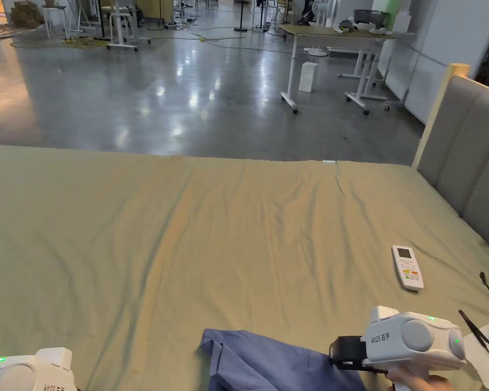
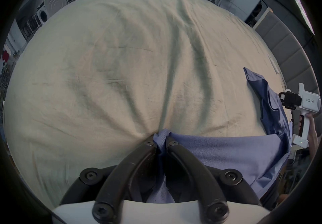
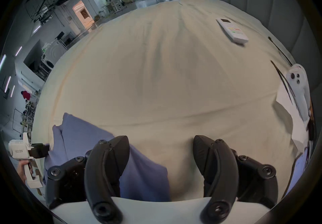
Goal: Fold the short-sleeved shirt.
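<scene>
The head view's bottom edge cuts off the blue shirt (image 1: 269,364) and the left hand-held gripper (image 1: 29,369).

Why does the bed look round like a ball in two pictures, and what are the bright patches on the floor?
Both gripper views use fisheye lenses, bulging the bed inside dark corners; the head view keeps it flat, with ceiling-light glare on the shiny floor.

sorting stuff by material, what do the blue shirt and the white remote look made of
Blue shirt: thin woven cloth, matte; it creases and bunches softly where the left hand-held gripper pinches it. White remote: likely hard plastic, smooth, rigid edges.
</scene>
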{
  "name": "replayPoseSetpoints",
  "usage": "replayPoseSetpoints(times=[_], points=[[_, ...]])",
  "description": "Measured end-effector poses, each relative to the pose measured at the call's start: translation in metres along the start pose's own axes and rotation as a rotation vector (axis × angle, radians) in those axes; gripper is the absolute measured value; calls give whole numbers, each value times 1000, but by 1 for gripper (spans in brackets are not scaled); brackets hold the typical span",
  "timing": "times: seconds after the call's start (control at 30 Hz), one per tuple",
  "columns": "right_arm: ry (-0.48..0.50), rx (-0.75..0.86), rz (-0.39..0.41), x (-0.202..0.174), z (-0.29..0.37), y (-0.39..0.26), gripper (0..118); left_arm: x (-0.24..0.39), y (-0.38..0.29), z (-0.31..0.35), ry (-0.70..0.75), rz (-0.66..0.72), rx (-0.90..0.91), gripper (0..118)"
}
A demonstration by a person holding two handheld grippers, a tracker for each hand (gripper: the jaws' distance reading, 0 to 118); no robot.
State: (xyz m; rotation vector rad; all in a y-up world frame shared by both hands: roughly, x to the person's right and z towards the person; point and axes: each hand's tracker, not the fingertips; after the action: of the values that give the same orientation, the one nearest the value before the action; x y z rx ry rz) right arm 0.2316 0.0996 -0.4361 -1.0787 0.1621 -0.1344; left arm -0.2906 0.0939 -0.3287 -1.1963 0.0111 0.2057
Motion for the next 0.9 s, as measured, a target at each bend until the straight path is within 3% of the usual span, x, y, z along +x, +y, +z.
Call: replayPoseSetpoints(times=[0.03,0.13,0.17,0.2,0.27,0.37,0.47,0.53,0.6,0.7,0.77,0.9], points=[[-5,11,22,-3,-2,0,79,3,0,-1,-1,0,4,9],[-52,10,241,-19,9,-12,78,0,-1,-2,-9,-4,17,8],[-66,15,310,-22,10,-16,73,2,-6,2,-12,-1,22,8],[-85,37,330,-30,18,-23,66,2,-9,3,-13,1,29,8],[-48,45,306,-29,24,-27,44,2,-10,3,-14,0,36,8],[-14,38,273,-25,22,-23,34,-1,-8,1,-20,12,37,8],[27,4,265,-25,18,-22,4,-3,-12,3,-22,17,43,8],[20,12,250,-23,18,-22,3,-3,-15,4,-20,17,52,8],[35,44,165,-19,23,-25,2,0,-20,8,-20,19,81,7],[150,115,51,-11,53,-28,2,-10,-35,29,-75,89,202,7],[163,201,21,-11,88,-34,2,-14,-44,58,-135,110,266,7],[260,352,-69,-1,154,-40,2,-14,-59,136,-173,9,410,7]])
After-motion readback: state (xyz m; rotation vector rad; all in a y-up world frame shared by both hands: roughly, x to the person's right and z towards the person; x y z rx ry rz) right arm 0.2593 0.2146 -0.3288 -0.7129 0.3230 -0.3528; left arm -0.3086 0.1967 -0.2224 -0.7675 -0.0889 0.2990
